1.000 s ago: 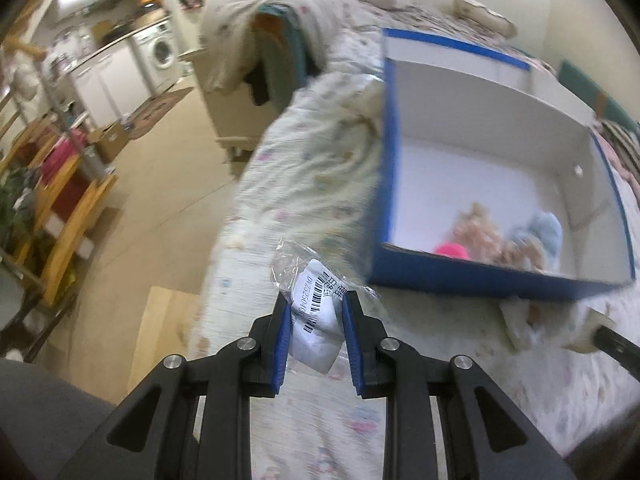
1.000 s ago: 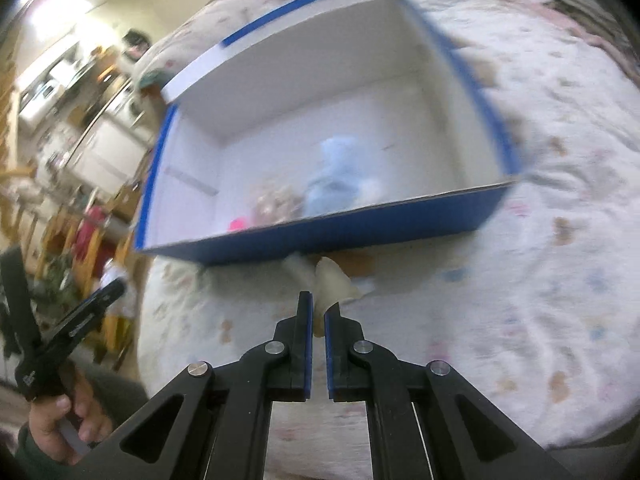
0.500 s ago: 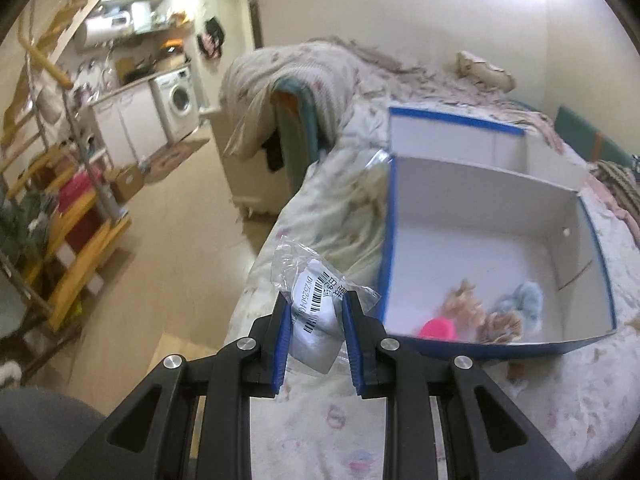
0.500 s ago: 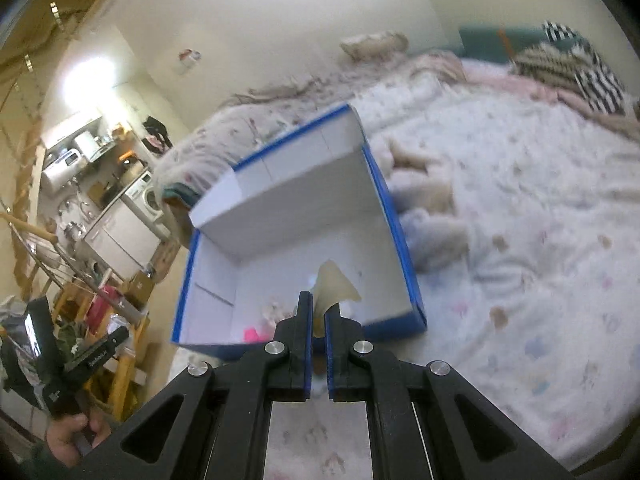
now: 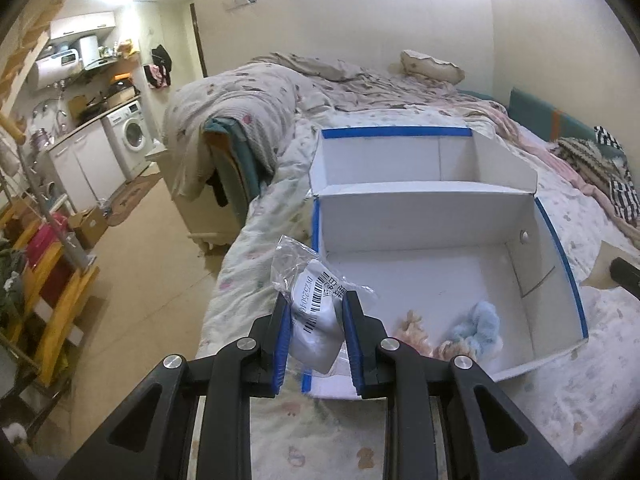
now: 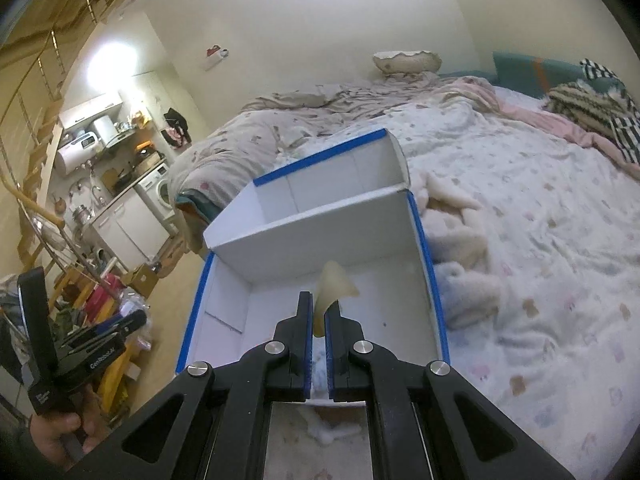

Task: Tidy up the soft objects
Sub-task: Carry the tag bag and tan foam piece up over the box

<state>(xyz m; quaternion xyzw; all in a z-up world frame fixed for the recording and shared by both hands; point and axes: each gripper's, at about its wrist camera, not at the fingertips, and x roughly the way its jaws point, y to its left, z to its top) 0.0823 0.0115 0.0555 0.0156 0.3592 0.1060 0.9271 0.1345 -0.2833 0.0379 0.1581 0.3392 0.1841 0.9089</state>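
A white cardboard box with blue edges (image 5: 532, 236) (image 6: 420, 232) lies open on the bed. Inside it lie a light blue fluffy scrunchie (image 5: 480, 322) and a peach fluffy one (image 5: 414, 328). My left gripper (image 5: 314, 312) is shut on a clear plastic bag with a white barcode label (image 5: 316, 300), held above the box's near left corner. My right gripper (image 6: 319, 312) is shut on a thin beige soft piece (image 6: 332, 288), held over the box's near edge. The right gripper's tip shows at the right edge of the left wrist view (image 5: 624, 272).
The floral bedspread (image 6: 540, 240) carries cream fluffy items (image 6: 460, 240) right of the box and striped clothes (image 6: 592, 104) at the far right. A heaped duvet (image 5: 240, 112) lies beyond the box. Left of the bed are the floor, a washing machine (image 5: 130, 140) and shelving.
Both grippers have risen from the bedspread with their items held, so the box now lies lower and farther in both views.
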